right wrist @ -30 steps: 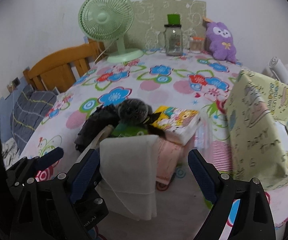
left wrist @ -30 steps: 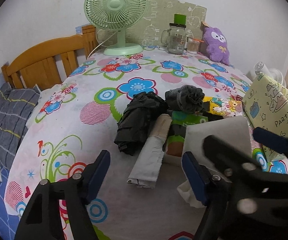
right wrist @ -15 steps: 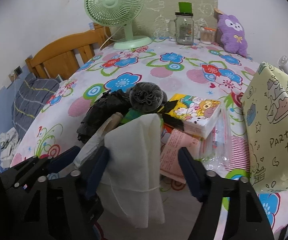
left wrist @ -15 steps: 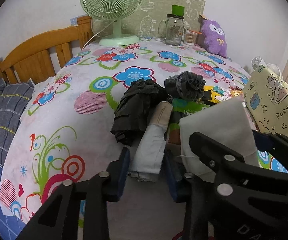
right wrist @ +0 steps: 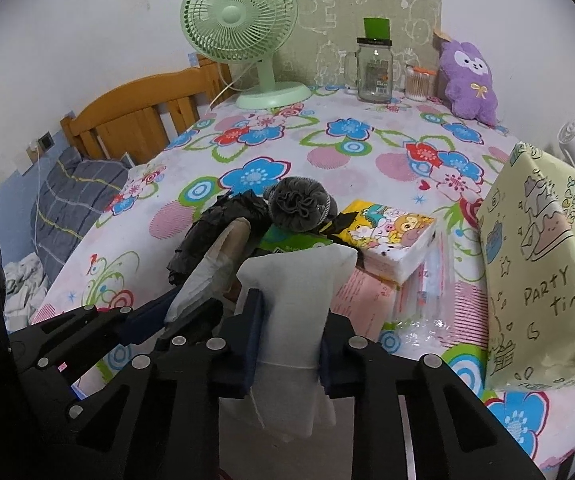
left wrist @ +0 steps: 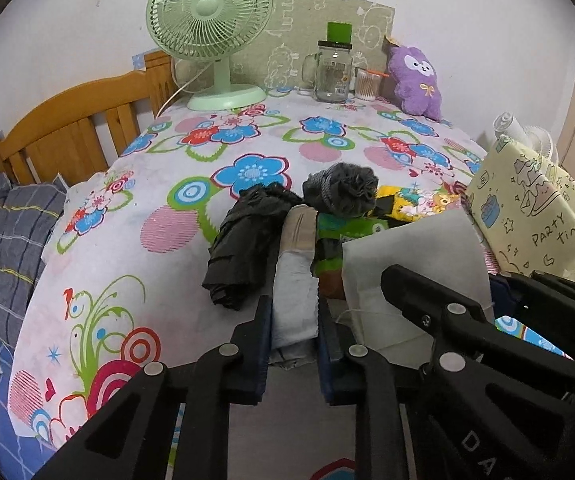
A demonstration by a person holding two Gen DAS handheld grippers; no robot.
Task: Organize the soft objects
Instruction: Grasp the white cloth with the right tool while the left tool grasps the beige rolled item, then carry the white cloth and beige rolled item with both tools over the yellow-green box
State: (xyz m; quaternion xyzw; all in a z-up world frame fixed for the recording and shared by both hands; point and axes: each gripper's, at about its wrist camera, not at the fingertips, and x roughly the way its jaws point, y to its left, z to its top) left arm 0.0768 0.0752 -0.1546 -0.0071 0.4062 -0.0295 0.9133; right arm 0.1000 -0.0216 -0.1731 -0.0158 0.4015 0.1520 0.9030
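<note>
Presently both grippers are clamped on cloth at the near edge of the flowered tablecloth (left wrist: 191,184). The left gripper (left wrist: 293,340) has just been closing, and its blue pads now press either side of the near end of a folded pale grey cloth (left wrist: 295,280), which runs away from the camera and turns beige at its far end. The right gripper (right wrist: 287,344) has likewise just been closing; its pads pinch a white non-woven cloth (right wrist: 295,280) that stands up between them and hangs down below them. In the left wrist view this white cloth sits just to the right of the grey one.

A crumpled black cloth (left wrist: 247,240) lies touching the left side of the grey cloth. A rolled dark grey cloth (left wrist: 341,194) rests at the far end of the pile, on a green packet (left wrist: 347,230). To the right of it is a cartoon-printed tissue pack (right wrist: 391,236), resting on other flat packets, with a clear plastic wrapper (right wrist: 427,292) just beside it.

At the right edge stands a pale yellow gift bag (right wrist: 539,272) lettered "PARTY". Along the far edge, well apart from the pile: a green desk fan (left wrist: 211,28), a glass jar mug (left wrist: 333,70), a cotton-swab tub (left wrist: 367,84) and a purple plush toy (left wrist: 417,80). A wooden headboard (left wrist: 71,128) shows at the left.
</note>
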